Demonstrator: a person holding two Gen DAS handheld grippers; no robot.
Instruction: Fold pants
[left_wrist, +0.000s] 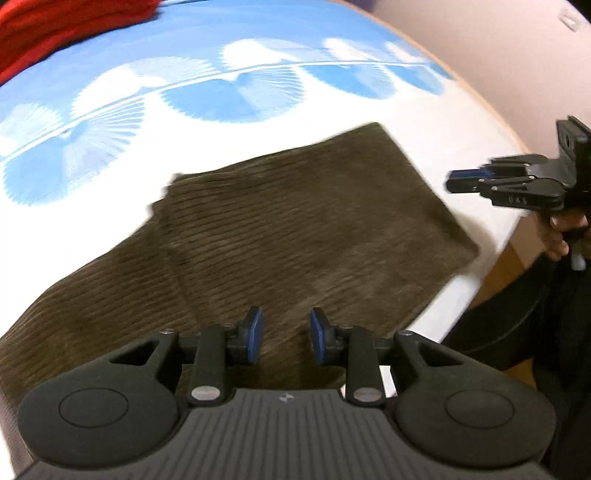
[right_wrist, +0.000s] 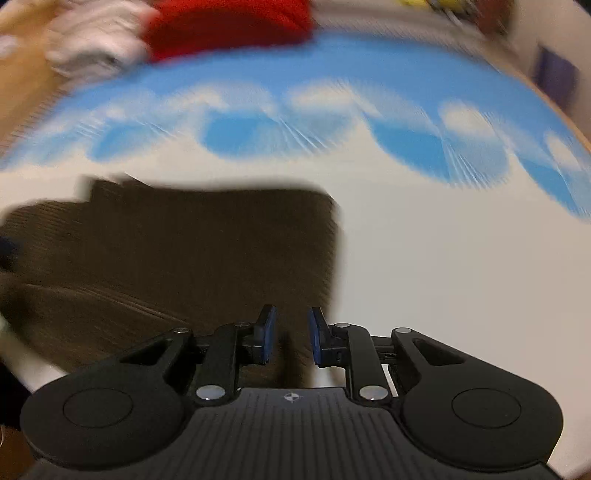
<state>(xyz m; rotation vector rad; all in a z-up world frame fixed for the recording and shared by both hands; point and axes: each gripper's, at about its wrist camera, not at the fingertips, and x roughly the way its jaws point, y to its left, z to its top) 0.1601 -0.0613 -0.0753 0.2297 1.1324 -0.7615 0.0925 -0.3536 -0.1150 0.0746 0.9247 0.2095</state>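
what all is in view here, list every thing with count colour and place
pants: one, brown corduroy, folded on the cloth below both grippers
cloth: one, white with blue fan pattern, under the pants
red garment: one, far edge of the cloth
white garment: one, beside the red one
left gripper: black with blue pads, open above the pants, nothing between the pads
right gripper: same, open, empty
hand: one, holding the right gripper

The right wrist view is motion-blurred throughout. The pants (left_wrist: 258, 236) run off the left wrist view's left edge. A red cloth (left_wrist: 55, 26) is cropped at the top corner.
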